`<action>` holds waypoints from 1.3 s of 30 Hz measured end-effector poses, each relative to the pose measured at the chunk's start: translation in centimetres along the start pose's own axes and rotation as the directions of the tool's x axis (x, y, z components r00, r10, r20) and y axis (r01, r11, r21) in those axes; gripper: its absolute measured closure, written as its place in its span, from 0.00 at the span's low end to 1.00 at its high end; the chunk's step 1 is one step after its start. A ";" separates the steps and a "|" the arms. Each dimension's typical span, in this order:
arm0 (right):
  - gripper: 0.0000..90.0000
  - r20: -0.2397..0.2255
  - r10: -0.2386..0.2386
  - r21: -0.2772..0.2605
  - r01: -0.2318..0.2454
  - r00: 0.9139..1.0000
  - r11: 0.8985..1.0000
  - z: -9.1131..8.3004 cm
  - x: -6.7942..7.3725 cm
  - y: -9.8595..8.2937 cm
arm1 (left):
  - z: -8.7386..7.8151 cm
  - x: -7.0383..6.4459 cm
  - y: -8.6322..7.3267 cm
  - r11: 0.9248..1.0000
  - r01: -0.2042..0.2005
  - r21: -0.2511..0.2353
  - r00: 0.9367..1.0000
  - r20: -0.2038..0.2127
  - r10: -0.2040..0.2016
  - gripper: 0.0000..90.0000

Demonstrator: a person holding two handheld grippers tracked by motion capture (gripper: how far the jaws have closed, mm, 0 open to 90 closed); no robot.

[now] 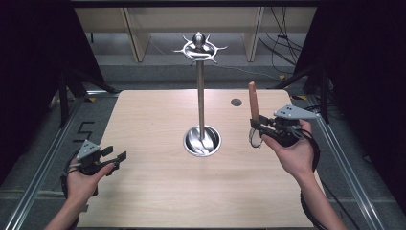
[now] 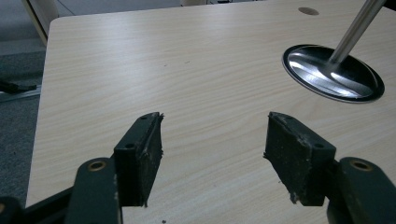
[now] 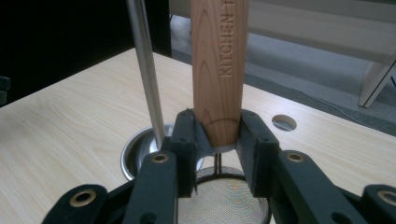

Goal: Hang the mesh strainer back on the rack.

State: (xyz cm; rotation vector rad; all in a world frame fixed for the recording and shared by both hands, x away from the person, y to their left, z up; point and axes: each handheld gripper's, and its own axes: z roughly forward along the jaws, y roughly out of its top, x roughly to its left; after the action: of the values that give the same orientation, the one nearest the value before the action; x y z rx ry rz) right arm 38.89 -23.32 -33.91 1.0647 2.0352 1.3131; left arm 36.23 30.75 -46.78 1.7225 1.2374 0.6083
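The small wire-mesh strainer with a reddish-brown wooden handle (image 3: 219, 70) sits in your right gripper (image 3: 218, 140), whose 2 black jaws are closed against the lower end of the handle, just above the round mesh bowl (image 3: 224, 198). The handle stands upright, its free end up, and carries the engraved word "KITCHEN". In the high view you hold the strainer (image 1: 253, 101) above the bench's right half, nearer its far edge than its near one, with your right hand (image 1: 294, 151) under the right gripper (image 1: 261, 128).

Just beside it, towards the middle of the light wooden bench (image 1: 158, 191), stands the tall polished steel utensil stand (image 1: 200, 96), with a round dished base (image 1: 202, 140) and a ring of hooks at the top (image 1: 199, 48). In the right gripper view its pole (image 3: 145, 70) rises close to the handle's left, apart from it.

Your left gripper (image 1: 109, 157) rests over the bench's left edge, towards the near corner, well apart from the stand. Its 2 jaws stand wide apart with nothing between them, the pads (image 2: 140, 156) over bare wood.

A small round hole (image 1: 236, 102) lies in the bench near the far right corner.
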 end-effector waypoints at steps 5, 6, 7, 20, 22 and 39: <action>0.78 0.004 -0.008 -0.021 0.008 1.000 1.000 0.3 0.0 0.2 | 0.1 0.0 0.0 1.000 0.000 -0.001 1.000 0.008 0.000 0.39; 0.78 0.004 -0.013 -0.015 0.013 1.000 1.000 0.3 0.0 0.3 | 0.0 0.0 0.0 1.000 0.000 -0.002 1.000 0.008 0.000 0.39; 0.78 0.002 0.005 -0.018 -0.005 1.000 1.000 0.3 0.2 0.3 | 0.0 0.0 0.0 1.000 0.003 -0.002 1.000 0.008 -0.003 0.39; 0.78 -0.002 -0.016 -0.024 0.016 1.000 1.000 0.8 0.3 0.9 | 0.0 0.1 0.0 1.000 0.002 0.008 1.000 0.002 -0.002 0.38; 0.78 -0.005 -0.016 -0.022 0.016 1.000 1.000 0.9 0.4 1.0 | 0.1 0.1 0.0 1.000 0.002 0.008 1.000 0.003 -0.002 0.38; 0.78 0.005 -0.004 -0.027 0.004 1.000 1.000 1.2 0.7 1.8 | 0.1 0.0 0.0 1.000 0.006 0.008 1.000 0.017 -0.006 0.38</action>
State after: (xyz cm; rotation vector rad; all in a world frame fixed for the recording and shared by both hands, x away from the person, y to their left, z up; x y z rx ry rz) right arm 39.97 -21.72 -32.76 1.0509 2.0093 1.3307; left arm 36.29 30.67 -46.86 1.7268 1.2346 0.5851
